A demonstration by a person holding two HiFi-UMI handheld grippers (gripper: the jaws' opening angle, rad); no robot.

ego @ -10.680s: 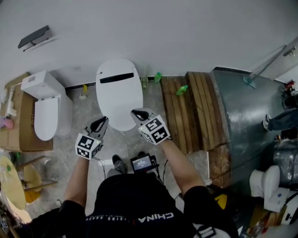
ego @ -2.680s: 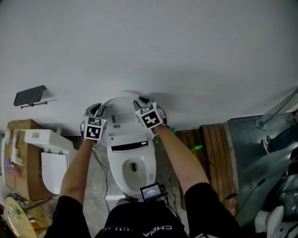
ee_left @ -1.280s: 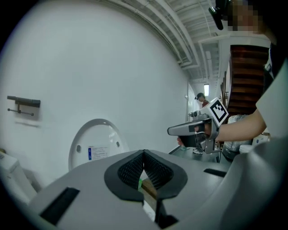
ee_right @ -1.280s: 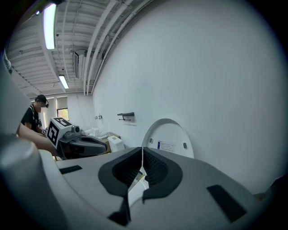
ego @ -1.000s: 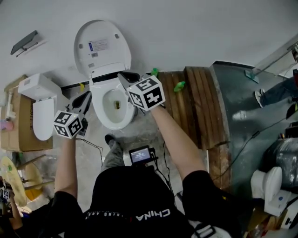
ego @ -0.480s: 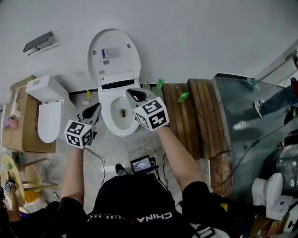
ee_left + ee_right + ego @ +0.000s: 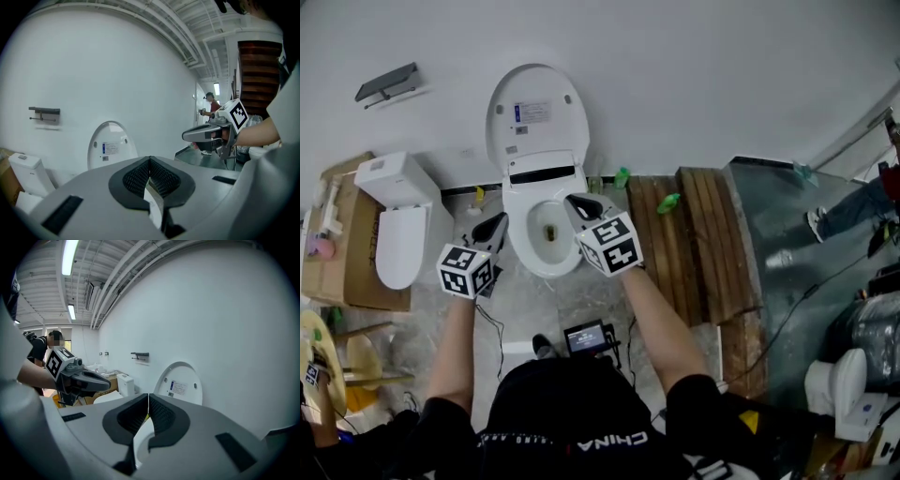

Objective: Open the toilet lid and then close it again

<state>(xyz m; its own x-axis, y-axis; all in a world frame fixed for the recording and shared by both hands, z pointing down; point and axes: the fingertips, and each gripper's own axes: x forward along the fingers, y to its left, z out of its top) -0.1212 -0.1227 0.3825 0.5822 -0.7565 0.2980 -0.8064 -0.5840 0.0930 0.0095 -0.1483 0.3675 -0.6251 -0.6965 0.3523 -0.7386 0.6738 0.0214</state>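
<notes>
A white toilet stands against the wall with its lid (image 7: 534,117) raised and leaning back, and the bowl (image 7: 546,225) is uncovered. In the head view my left gripper (image 7: 494,227) hovers just left of the bowl's front, shut and empty. My right gripper (image 7: 578,202) hangs over the bowl's right rim, also shut with nothing held. The left gripper view shows its own jaws (image 7: 150,161) pressed together, with the lid (image 7: 112,145) beyond and the right gripper (image 7: 187,136) off to the right. In the right gripper view the jaws (image 7: 148,401) are closed below the upright lid (image 7: 180,383).
A second white toilet (image 7: 394,234) stands at the left beside a cardboard box (image 7: 333,253). Wooden planks (image 7: 684,225) and a grey metal sheet (image 7: 787,234) lie to the right, with green bottles (image 7: 667,200) near the wall. A dark bracket (image 7: 386,84) hangs on the wall.
The lid, closed at first, was lifted and now stays upright. Both grippers have come away from it and drawn back to the bowl's front, still shut.
</notes>
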